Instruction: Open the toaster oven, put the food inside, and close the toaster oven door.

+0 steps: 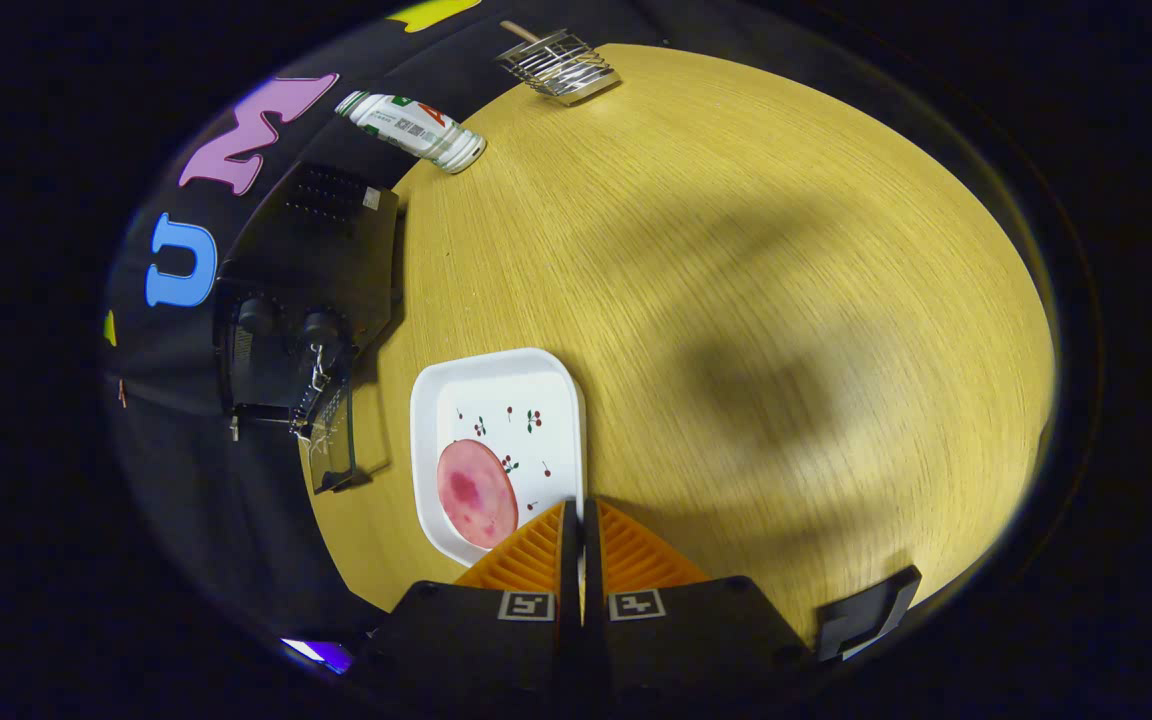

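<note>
Gripper (pixel 581 515) clenched on the white plate's (pixel 496 400) right rim; we judge: keep the ham slice (pixel 476 493) level, carry toward the open toaster oven (pixel 301 300) left.

Bright overhead light falls evenly on the wooden table (pixel 736 250), which shows a broad soft shadow at its middle, ahead of the closed gripper (pixel 581 520). The white plate (pixel 536 385) is bright without glare. The black oven (pixel 306 290) is dim, with little detail. Fisheye bending curves the edges; focus is sharp.
</note>
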Demonstrator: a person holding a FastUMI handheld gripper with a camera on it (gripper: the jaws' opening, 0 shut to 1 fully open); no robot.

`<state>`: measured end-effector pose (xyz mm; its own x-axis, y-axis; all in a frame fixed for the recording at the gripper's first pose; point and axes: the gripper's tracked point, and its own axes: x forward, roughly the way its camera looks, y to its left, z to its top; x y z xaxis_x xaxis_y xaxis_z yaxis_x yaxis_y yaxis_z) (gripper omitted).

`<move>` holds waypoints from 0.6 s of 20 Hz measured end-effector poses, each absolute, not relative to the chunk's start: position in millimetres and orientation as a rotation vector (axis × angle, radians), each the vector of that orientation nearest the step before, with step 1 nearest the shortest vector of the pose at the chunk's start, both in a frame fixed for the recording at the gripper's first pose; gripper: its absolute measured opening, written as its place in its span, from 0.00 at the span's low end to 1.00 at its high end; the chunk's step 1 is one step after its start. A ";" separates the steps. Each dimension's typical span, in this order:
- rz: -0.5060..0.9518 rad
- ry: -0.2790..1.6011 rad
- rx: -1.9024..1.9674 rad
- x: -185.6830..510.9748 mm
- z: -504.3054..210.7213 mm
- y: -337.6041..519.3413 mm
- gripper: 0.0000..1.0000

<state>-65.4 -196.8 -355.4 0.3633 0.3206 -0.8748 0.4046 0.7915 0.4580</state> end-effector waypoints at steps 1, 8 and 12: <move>-0.052 1.226 0.708 -70.6 -351.5 -193.1 0.05; -0.056 1.164 0.797 -103.9 -327.5 -170.9 0.05; -0.076 1.092 0.873 -110.4 -304.3 -153.0 0.05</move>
